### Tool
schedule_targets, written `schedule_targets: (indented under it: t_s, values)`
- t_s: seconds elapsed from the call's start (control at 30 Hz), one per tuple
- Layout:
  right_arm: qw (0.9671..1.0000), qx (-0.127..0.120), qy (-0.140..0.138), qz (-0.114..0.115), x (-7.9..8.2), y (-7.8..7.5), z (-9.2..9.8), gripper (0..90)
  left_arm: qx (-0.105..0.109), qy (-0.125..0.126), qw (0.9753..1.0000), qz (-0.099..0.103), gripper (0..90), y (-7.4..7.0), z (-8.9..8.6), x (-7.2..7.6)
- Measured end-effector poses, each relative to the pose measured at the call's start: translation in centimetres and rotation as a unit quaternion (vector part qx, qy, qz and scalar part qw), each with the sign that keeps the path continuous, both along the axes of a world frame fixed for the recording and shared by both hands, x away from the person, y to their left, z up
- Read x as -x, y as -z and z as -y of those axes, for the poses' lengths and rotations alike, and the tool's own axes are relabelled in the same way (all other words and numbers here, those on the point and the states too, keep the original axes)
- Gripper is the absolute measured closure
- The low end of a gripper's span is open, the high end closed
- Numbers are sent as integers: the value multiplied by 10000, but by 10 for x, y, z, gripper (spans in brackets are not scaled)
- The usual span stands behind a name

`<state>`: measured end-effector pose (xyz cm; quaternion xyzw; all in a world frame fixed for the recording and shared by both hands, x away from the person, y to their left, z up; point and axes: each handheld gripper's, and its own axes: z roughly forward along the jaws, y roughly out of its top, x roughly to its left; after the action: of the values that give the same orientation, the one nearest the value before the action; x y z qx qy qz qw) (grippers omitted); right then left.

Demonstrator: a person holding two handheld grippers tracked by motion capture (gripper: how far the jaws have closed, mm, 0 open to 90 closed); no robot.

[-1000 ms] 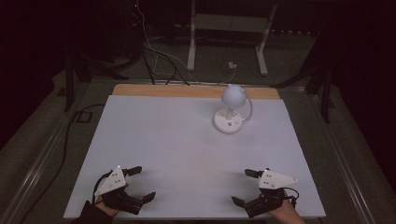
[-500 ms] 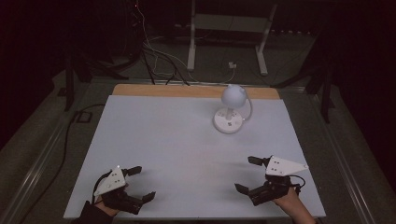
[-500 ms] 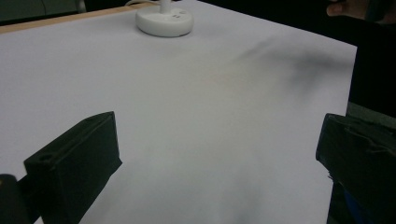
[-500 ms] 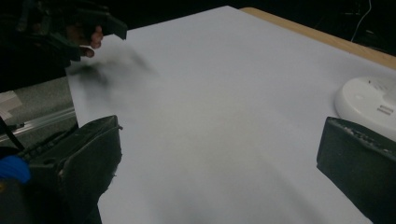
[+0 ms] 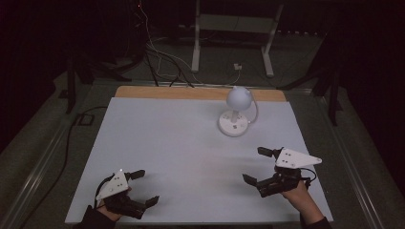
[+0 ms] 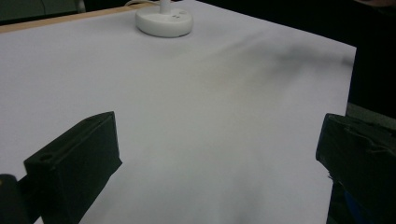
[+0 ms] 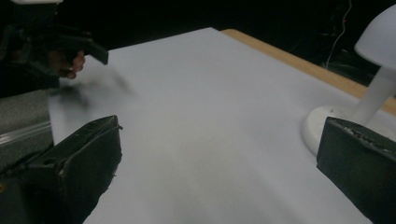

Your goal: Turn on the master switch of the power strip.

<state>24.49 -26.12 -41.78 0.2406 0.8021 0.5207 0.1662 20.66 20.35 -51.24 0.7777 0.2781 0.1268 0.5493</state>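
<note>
1. Lamp: a small white desk lamp is seen standing upright on the far right part of the white table, its domed head carried on a short stem above a round base.
2. In the left gripper view, the lamp's round base is seen at the top, well beyond the jaws and apart from them.
3. In the right gripper view, the lamp is seen at the right edge, its base partly hidden behind the right-hand jaw.
4. The left gripper is held at the near left corner of the table; its jaws are spread wide and nothing is gripped between them.
5. The right gripper is held over the near right part of the table, nearer to the lamp than the left one but not touching it; its jaws are likewise spread wide with nothing held.
6. A strip of bare wood is left uncovered along the table's far edge, just behind the lamp.
7. Cables and a metal stand are seen on the dark floor beyond the table.
</note>
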Motion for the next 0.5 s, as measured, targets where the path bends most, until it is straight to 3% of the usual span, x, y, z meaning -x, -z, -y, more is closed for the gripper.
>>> schedule_targets:
  t_s: [0.5]
  values:
    - [9995, 53, 213, 231, -26, -18, 1, 0, 31, -4, 10000, -7, 2, 0, -1, 0]
